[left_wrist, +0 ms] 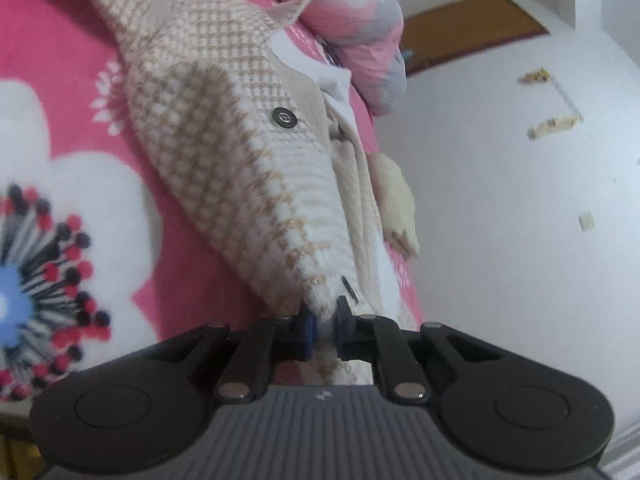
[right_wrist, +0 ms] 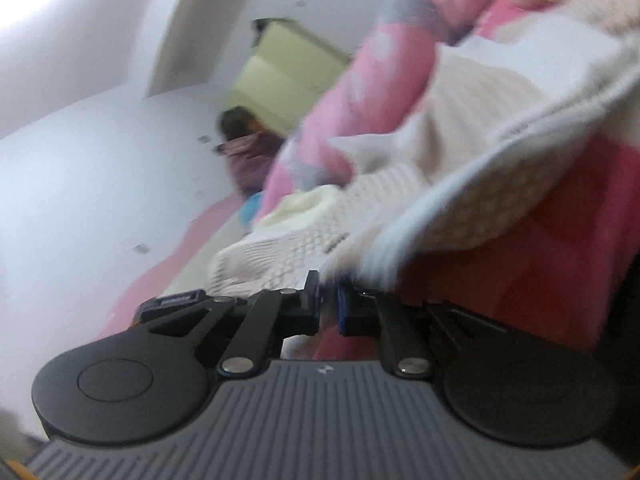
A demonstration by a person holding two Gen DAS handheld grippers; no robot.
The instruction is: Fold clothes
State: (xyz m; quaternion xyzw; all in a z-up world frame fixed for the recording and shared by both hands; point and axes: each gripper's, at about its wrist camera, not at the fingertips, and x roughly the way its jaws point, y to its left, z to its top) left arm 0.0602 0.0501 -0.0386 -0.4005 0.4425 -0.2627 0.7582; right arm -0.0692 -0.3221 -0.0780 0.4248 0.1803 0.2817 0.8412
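A beige and white houndstooth knit cardigan (left_wrist: 224, 152) with a dark round button (left_wrist: 283, 117) stretches away from me over a pink flowered bedsheet (left_wrist: 60, 60). My left gripper (left_wrist: 326, 326) is shut on its white ribbed hem, the cloth pinched between the blue pads. In the blurred right wrist view the same cardigan (right_wrist: 472, 184) hangs lifted to the right, and my right gripper (right_wrist: 329, 304) is shut on a white edge of it. A pale cream garment (left_wrist: 394, 200) lies beside the cardigan near the wall.
A rolled pink and grey quilt (left_wrist: 352, 12) lies at the head of the bed by a white wall (left_wrist: 520, 200). The right wrist view shows the quilt (right_wrist: 360, 92), a yellow-green headboard or cabinet (right_wrist: 280, 72) and a dark purple heap (right_wrist: 248, 152).
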